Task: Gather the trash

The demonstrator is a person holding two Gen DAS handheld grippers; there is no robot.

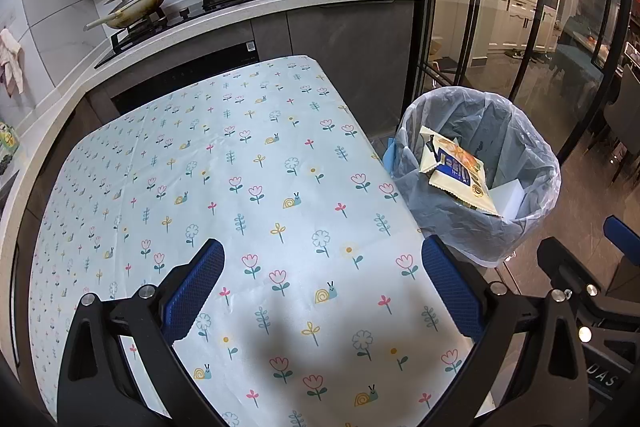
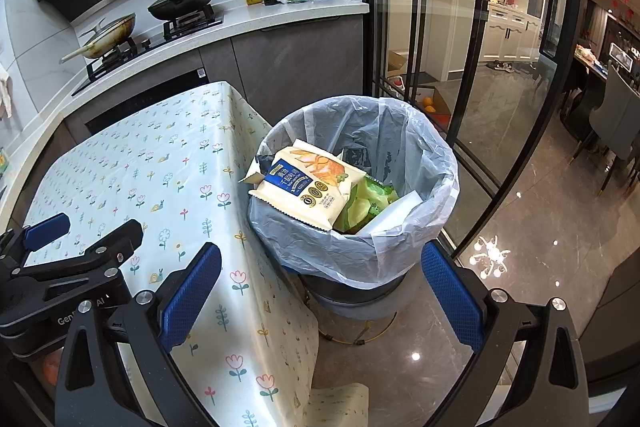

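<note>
two grippers, both spread wide and holding nothing: the left gripper [image 1: 322,291] hangs over the table [image 1: 240,187], the right gripper [image 2: 320,291] over the table's edge and the bin [image 2: 400,267] beside it. the trash sits inside the bin: one cream snack bag [image 2: 308,187] on top, leaning toward the table side, one green wrapper [image 2: 360,207] under it, and one white box [image 2: 396,215] against the liner [image 2: 400,131]. i count three pieces; more may be hidden below. the table's flowered cloth shows no litter in either view, so the collecting looks about done. the bags should be light, crinkly and slippery, best pinched at a sealed edge or corner. the box looks stiffer, taken across its short sides. the liner is thin and soft and would tear easily, so gather its rim gently.
</note>
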